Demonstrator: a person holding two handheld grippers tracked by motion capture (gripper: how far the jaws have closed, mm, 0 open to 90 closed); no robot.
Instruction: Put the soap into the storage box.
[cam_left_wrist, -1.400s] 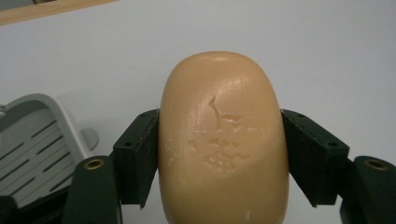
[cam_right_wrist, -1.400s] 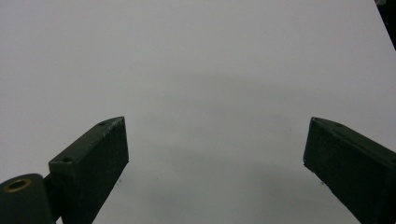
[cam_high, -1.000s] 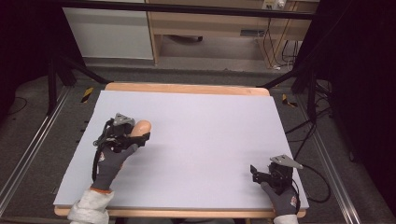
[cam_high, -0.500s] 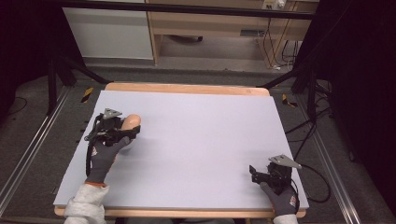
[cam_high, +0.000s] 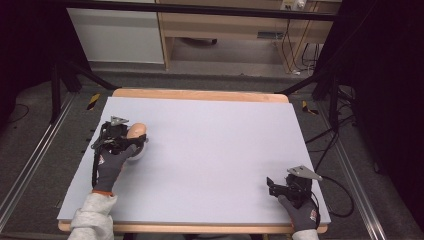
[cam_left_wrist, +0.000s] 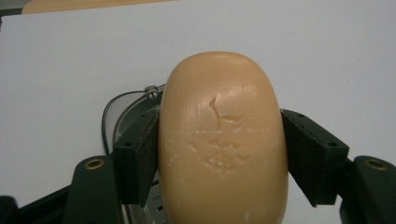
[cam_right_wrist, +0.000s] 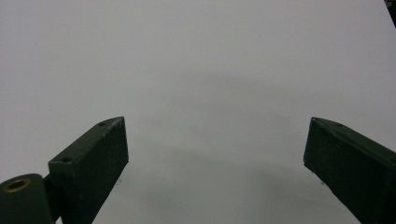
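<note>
A tan oval soap bar (cam_high: 136, 131) with a stamped mark on its face (cam_left_wrist: 223, 140) sits clamped between the two black jaws of my left gripper (cam_high: 133, 137), near the table's left edge. The left gripper (cam_left_wrist: 222, 161) is shut on the bar's sides. Just under the soap lies a clear greyish dish (cam_left_wrist: 119, 107), seen as a pale round shape (cam_high: 139, 154) in the high view; whether soap and dish touch is hard to tell. My right gripper (cam_high: 273, 186) rests at the front right of the table, jaws wide apart (cam_right_wrist: 215, 163) over bare surface.
The pale grey table top (cam_high: 215, 140) has a wooden rim at the back and front. Black cables trail off the right gripper over the table's right edge. Dark floor, rails and a cabinet lie beyond the table.
My left gripper has carried the soap bar leftward and down, to just above the dish. The right gripper has stayed put.
</note>
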